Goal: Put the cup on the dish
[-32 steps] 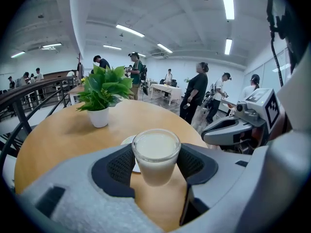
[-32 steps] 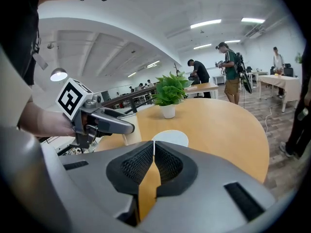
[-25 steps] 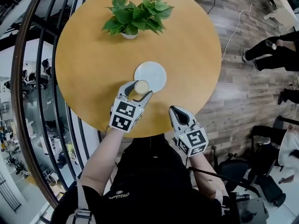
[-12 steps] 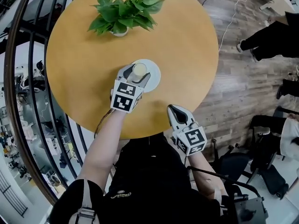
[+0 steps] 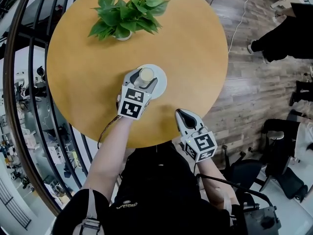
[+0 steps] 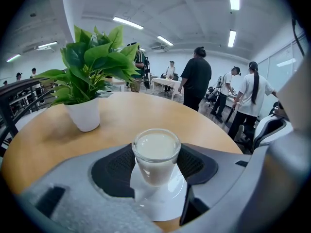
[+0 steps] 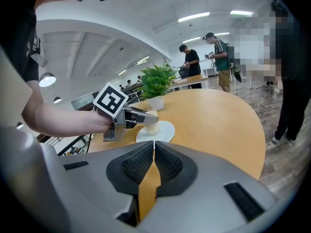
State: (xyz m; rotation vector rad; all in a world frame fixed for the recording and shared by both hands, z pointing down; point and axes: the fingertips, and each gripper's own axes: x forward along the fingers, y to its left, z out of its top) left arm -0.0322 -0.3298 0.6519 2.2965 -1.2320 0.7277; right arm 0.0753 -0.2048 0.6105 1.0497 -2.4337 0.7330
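A small glass cup of milky liquid sits between the pads of my left gripper, which is shut on it. The cup is upright over the middle of the white dish; whether its base touches the dish I cannot tell. The dish lies on the round wooden table. My right gripper hovers at the table's near edge, shut and holding nothing, its pads meeting at the tips. From the right gripper view the left gripper and the cup are above the dish.
A green potted plant in a white pot stands on the far side of the table, beyond the dish. A black curved railing runs along the left. People stand on the wooden floor to the right.
My left gripper has carried the cup from the dish's near-left rim to over its middle and lowered it. The right gripper has stayed at the table's near edge.
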